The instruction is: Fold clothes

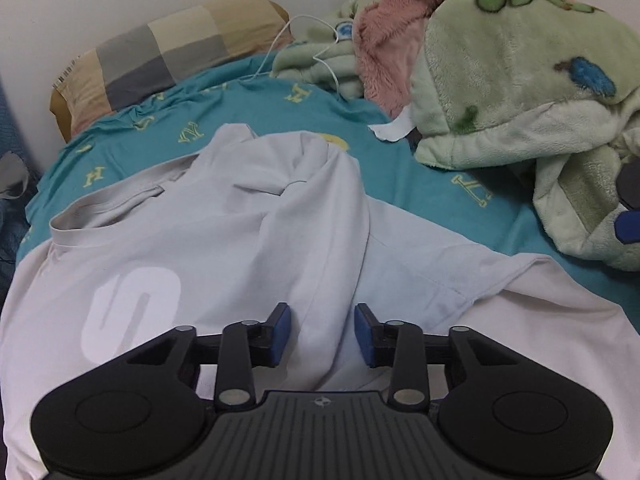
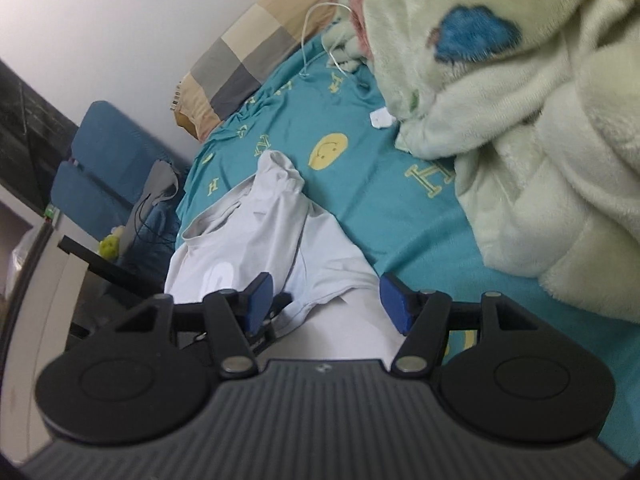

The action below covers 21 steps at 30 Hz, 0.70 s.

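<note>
Fabric is rising in a ridge between the blue pads point(image 1: 280, 334) of the left gripper point(image 1: 322, 334), whose jaws are standing narrowly apart over the shirt point(image 1: 224, 240); whether the pads are actually pressing that ridge cannot be told. The shirt is lying rumpled on the teal sheet point(image 1: 432, 152), collar toward the left, one sleeve bunched up toward the far side, a large pale print showing near the left gripper. The right gripper point(image 2: 326, 304) is hanging spread wide above the shirt's near edge, its pads gripping nothing.

At the far left in the right wrist view, a blue chair point(image 2: 108, 160) is standing beside the bed, beyond the sheet's edge. Bare teal sheet is lying open between the shirt and the bedding on the right. A checked pillow point(image 1: 168, 56) is resting against the wall at the far left corner. A white cable point(image 1: 300, 44) is trailing across the sheet beside it. A pink blanket point(image 1: 384, 40) and a green fleece blanket point(image 1: 520, 92) are piling up on the right, crowding that side of the bed near the shirt's right sleeve.
</note>
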{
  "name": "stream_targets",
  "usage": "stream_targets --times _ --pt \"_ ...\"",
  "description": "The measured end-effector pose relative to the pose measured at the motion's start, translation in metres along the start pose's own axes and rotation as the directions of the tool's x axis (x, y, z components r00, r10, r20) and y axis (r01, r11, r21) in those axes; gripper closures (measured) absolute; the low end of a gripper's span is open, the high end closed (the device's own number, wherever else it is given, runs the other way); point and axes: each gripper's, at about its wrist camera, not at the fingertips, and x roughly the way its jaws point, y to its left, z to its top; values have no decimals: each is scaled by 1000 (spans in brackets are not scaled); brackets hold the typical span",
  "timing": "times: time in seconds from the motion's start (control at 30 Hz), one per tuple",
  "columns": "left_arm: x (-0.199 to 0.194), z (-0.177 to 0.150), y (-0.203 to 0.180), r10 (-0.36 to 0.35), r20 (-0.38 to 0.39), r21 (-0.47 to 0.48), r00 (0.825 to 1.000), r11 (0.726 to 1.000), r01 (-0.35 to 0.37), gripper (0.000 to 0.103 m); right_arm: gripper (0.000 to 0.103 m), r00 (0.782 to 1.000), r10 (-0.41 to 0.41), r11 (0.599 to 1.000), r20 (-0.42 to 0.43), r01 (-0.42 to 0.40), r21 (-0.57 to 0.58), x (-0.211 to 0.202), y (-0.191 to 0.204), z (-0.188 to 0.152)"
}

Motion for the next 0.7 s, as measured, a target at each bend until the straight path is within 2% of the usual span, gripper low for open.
stream_targets --times 0.07,0.17,0.23,0.3,0.37,0.47,0.5,0.57,0.63,0.7 --pt "-6 4 11 -9 17 -55 1000 998 9 101 40 1000 4 1000 -7 -4 6 0 0 -1" --pt "-17 11 30 -25 51 -151 998 988 32 101 40 1000 8 1000 -5 -8 0 -3 1 -1" --pt "-31 17 51 -57 103 -258 993 963 82 101 40 1000 3 1000 1 -3 3 -5 2 -1" --pt "-42 27 78 -82 159 -378 984 915 137 102 40 1000 -2 1000 4 2 12 -5 2 -1" --pt "-47 39 105 -76 208 -485 975 858 171 102 40 1000 -3 1000 -1 3 14 -3 3 -1" --pt "-40 59 144 -35 215 -630 976 759 166 102 40 1000 -2 1000 -13 3 18 2 3 -1" --pt "-35 65 156 -19 203 -668 979 729 152 102 40 1000 0 1000 -20 0 19 3 3 -1" --pt "-20 74 177 35 136 -715 990 696 74 102 40 1000 1 1000 -30 0 20 6 2 0" --pt "0 77 193 95 52 -722 994 691 -28 102 40 999 3 1000 -35 -2 25 9 1 1" --pt "21 74 204 146 -26 -718 989 686 -120 102 40 999 2 1000 -41 -2 24 13 0 2"
